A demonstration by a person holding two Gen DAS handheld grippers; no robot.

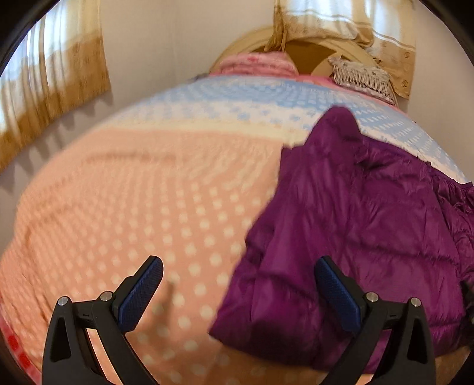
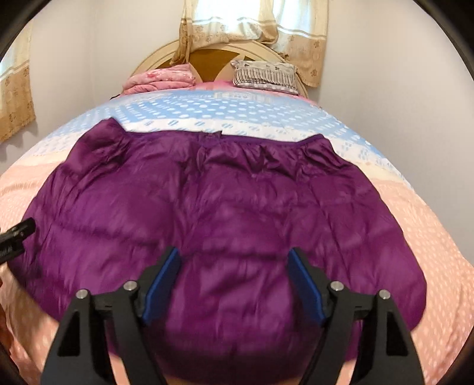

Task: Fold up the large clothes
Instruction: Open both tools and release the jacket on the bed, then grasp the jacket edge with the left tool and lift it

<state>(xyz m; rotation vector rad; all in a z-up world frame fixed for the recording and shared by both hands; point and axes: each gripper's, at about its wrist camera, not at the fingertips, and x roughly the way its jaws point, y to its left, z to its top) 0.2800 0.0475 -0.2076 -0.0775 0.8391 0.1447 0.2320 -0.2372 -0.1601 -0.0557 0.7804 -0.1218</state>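
Bed [image 2: 438,237]: fills most of both views, covered by a dotted bedspread [image 1: 124,213], pink over the near part and blue toward the head end. A rounded headboard [image 2: 166,53] closes the far end against the wall, with curtains [image 2: 251,26] hanging behind it and another curtain [image 1: 56,77] on the left wall.

Jacket [image 2: 213,207]: purple, padded, spread flat on the bedspread, reaching from the foot edge of the bed up to the pink-blue boundary. One straight trimmed edge lies toward the head end, running across the bed; which end of the garment this is cannot be told. Its long axis appears to lie across the bed. The left wrist view shows the jacket [image 1: 355,231] to the right, its left border rumpled.

Pink folded quilt [image 2: 160,78]: at the head end, left side. Striped pillow [image 2: 265,74]: head end, right side. Both well apart from the jacket.

Right gripper [image 2: 234,290]: spread wide, empty, above the near middle of the jacket.

Left gripper [image 1: 238,291]: spread wide, empty, straddling the jacket's left border; it also shows at the left of the right view [image 2: 14,237].
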